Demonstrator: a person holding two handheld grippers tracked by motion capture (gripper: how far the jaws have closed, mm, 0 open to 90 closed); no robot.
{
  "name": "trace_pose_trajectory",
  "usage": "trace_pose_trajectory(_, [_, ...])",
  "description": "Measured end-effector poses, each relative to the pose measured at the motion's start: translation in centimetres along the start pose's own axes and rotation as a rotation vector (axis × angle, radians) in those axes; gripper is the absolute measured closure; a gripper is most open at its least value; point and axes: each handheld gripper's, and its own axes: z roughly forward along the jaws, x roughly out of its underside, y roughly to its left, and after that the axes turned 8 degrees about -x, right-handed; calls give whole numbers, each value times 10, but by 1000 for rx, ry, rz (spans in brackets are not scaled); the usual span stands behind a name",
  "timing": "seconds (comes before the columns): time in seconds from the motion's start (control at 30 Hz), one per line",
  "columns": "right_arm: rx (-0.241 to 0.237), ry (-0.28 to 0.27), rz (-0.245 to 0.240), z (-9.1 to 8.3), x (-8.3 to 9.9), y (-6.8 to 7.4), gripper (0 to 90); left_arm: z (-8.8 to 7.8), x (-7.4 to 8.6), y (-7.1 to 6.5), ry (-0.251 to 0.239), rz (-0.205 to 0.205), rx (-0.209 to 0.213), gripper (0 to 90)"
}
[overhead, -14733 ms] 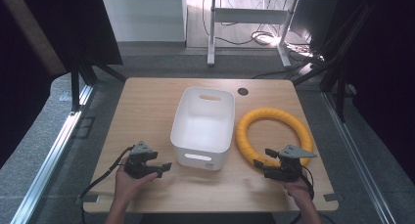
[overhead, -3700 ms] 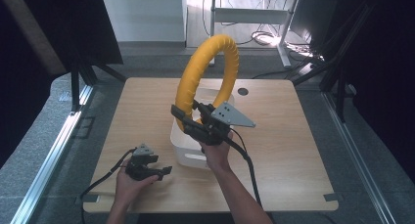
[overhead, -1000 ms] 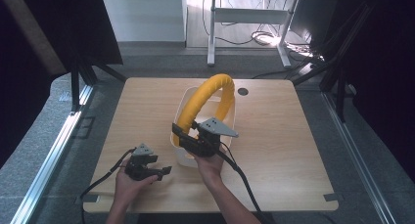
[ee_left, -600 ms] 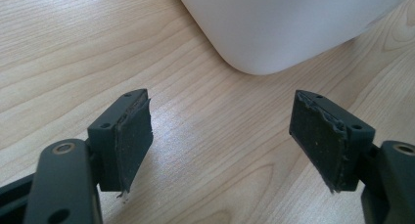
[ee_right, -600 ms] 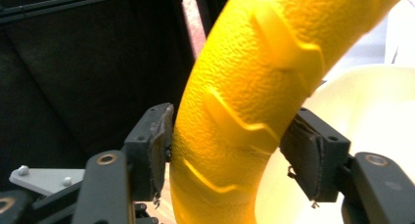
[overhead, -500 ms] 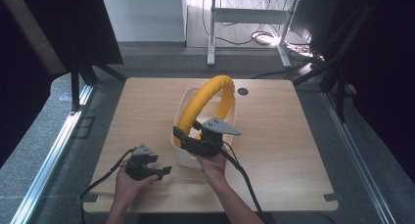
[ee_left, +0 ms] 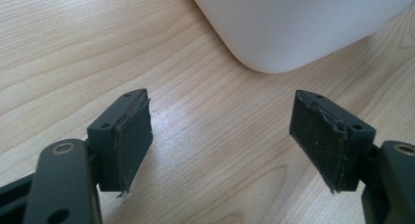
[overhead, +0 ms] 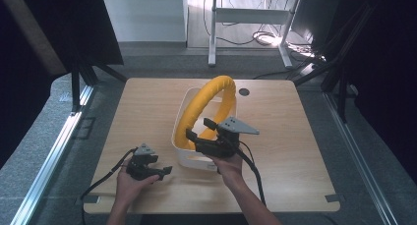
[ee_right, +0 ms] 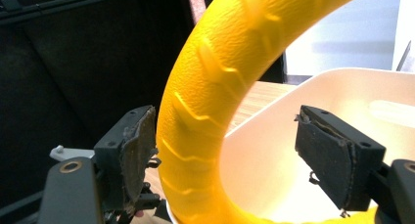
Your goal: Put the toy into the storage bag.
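yellow ribbed foam ring (overhead: 206, 107): stands on edge in white plastic bin (overhead: 183, 154); likely light, squashy, grippy (pinch the tube near its lower arc). right gripper (overhead: 200, 131): jaws just opened, ring between, unpressed. left gripper (overhead: 164, 170): spread, empty, on wooden table (overhead: 295, 146).

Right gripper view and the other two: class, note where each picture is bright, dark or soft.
Right gripper view: the yellow ring is sharp and evenly lit, the white bin glows pale inside, the left background is near black. Left gripper view: soft even light on the wooden table, faint sheen between the pads. High view: glare on the floor beyond the table, dark sides.
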Motion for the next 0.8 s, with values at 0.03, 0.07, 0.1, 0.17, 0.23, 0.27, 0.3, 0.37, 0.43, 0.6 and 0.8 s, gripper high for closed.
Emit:
trace_pose_trajectory(0.03, [0,0,0,0,0,0,233,0,0,0,-2,-1,0,240])
trace_pose_trajectory(0.07, [0,-1,-3,-3,0,-1,235,-1,0,0,-4,-2,1,239])
trace_pose_trajectory(0.1, [11,1,-13,-10,0,-4,238,-1,0,0,-5,0,-1,239])
trace_pose_trajectory(0.17, [15,2,-11,-13,0,-5,243,-2,0,1,-5,7,-3,239])
trace_pose_trajectory(0.23, [20,-2,-16,-22,1,-9,254,-2,0,0,-7,4,0,239])
trace_pose_trajectory(0.27, [25,-4,-18,-26,2,-12,260,-3,0,0,-8,5,0,239])
trace_pose_trajectory(0.3, [31,-13,-13,-35,2,-16,271,-3,0,0,-8,5,1,240])
trace_pose_trajectory(0.37, [36,-14,-14,-38,3,-18,273,-3,1,-1,-7,8,0,240])
trace_pose_trajectory(0.43, [56,-19,-23,-46,3,-23,278,-4,1,-1,-6,11,-1,239])
trace_pose_trajectory(0.6, [123,-31,-39,-72,7,-44,299,-5,2,-1,-7,12,-7,239])
trace_pose_trajectory(0.8, [185,-25,-71,-95,17,-65,340,-4,2,-2,-3,14,-11,239])
